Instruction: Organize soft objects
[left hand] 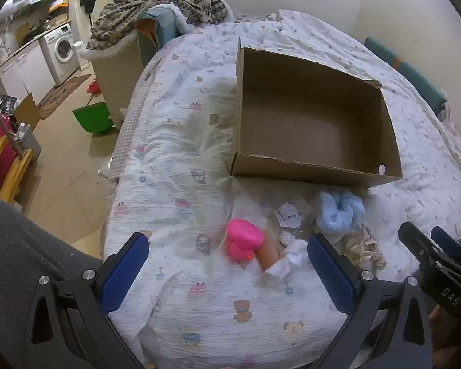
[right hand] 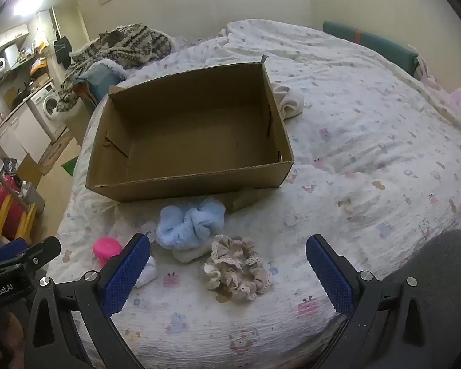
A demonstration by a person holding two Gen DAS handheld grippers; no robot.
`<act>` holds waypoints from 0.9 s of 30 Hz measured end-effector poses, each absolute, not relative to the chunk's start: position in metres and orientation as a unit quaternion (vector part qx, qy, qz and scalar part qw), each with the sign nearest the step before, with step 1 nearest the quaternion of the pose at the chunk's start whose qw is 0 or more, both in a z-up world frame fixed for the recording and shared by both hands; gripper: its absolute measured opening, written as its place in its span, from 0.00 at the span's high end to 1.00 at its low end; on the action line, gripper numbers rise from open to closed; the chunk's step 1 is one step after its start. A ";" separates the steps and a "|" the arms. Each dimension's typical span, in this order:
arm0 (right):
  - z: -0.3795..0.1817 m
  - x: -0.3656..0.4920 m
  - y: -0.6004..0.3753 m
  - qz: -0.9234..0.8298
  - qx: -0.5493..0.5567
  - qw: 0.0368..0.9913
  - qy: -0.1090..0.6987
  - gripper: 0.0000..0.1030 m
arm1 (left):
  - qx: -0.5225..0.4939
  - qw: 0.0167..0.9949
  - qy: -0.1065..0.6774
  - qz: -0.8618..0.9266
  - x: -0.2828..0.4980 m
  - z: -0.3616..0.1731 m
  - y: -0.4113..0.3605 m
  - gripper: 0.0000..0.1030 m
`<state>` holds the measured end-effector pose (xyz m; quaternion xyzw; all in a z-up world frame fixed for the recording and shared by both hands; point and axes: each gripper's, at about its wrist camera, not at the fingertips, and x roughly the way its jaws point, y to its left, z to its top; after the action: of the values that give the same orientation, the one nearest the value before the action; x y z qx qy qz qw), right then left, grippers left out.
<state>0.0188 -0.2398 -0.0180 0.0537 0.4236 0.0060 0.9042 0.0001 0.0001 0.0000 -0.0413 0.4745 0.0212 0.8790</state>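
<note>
An open, empty cardboard box (left hand: 310,123) (right hand: 187,141) sits on the bed. In front of it lie a fluffy light-blue scrunchie (left hand: 338,212) (right hand: 190,224), a beige lace scrunchie (left hand: 362,250) (right hand: 236,267), a pink soft toy (left hand: 242,241) (right hand: 107,250) and white crumpled pieces (left hand: 287,258). My left gripper (left hand: 227,264) is open just before the pink toy. My right gripper (right hand: 227,264) is open, with the beige scrunchie between its fingers. It also shows at the right edge of the left wrist view (left hand: 430,246).
The bed has a printed white cover (left hand: 184,160) (right hand: 368,153). A patterned blanket (left hand: 156,6) is piled at the far left corner. A white cloth (right hand: 289,100) lies behind the box. Left of the bed are a green bin (left hand: 92,118) and a washing machine (left hand: 61,49).
</note>
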 end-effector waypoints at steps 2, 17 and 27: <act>-0.018 0.019 -0.240 0.006 0.054 0.904 0.423 0.00 | -0.041 0.879 0.474 0.021 0.000 0.000 0.000 0.00; -0.019 0.019 -0.240 0.007 0.054 0.904 0.423 0.00 | -0.043 0.879 0.475 0.023 0.000 -0.003 0.000 0.00; -0.020 0.019 -0.241 0.008 0.055 0.904 0.423 0.00 | -0.042 0.879 0.475 0.023 0.003 -0.004 0.001 0.00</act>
<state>0.0190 -0.2406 -0.0196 0.0551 0.4235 0.0079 0.9042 0.0033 0.0009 -0.0038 -0.0424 0.4751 0.0227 0.8786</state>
